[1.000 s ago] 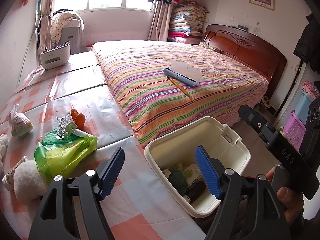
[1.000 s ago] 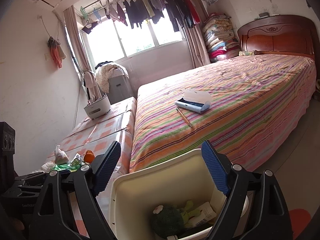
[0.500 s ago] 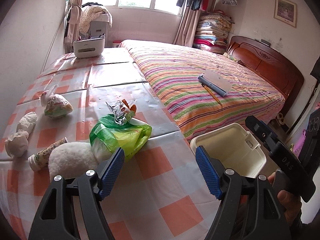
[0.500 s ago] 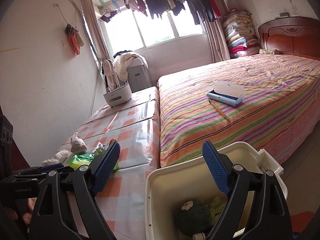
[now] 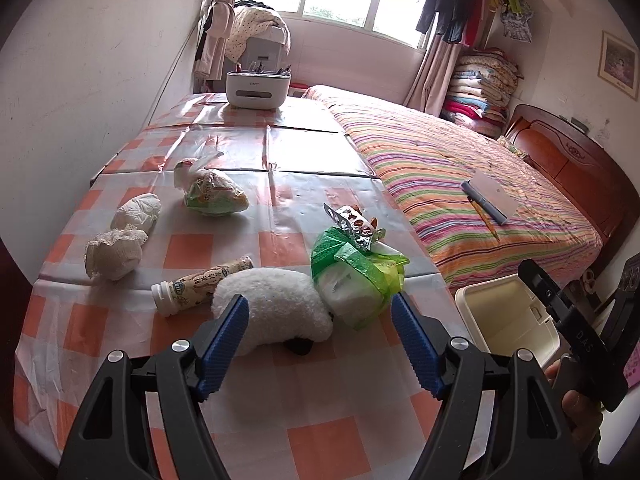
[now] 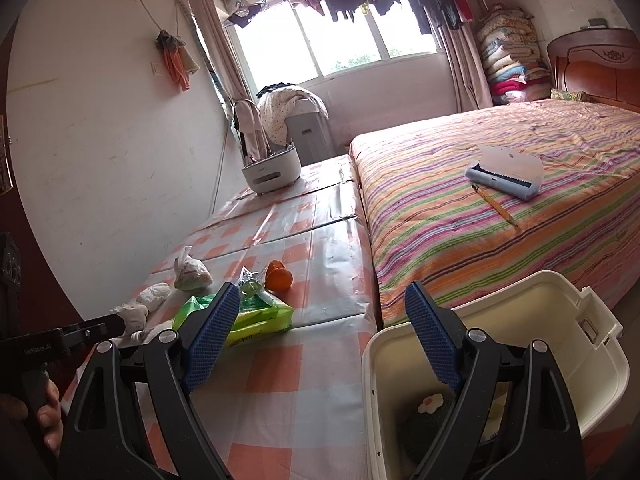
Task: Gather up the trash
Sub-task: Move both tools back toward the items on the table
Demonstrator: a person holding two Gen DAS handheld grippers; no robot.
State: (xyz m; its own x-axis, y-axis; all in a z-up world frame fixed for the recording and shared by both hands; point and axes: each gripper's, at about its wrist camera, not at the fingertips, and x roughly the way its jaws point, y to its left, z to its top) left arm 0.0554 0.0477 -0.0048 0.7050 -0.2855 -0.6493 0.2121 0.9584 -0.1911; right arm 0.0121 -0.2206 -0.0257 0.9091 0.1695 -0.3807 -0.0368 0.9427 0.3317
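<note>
On glossy checked tablecloth [image 5: 280, 432]: fluffy white plush [image 5: 276, 312]; crinkled green bag [image 5: 356, 276].

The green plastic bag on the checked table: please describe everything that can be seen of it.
The green plastic bag is thin, shiny and crumpled, translucent green with white print, and wrapped around a flat whitish pack. It lies on its side near the edge of the checked tablecloth beside the bed. A fluffy white item touches its near side, and a crinkled silver foil wrapper rests on top at the far side. In the right wrist view an orange fruit sits just behind it. Neither gripper touches it.
</note>
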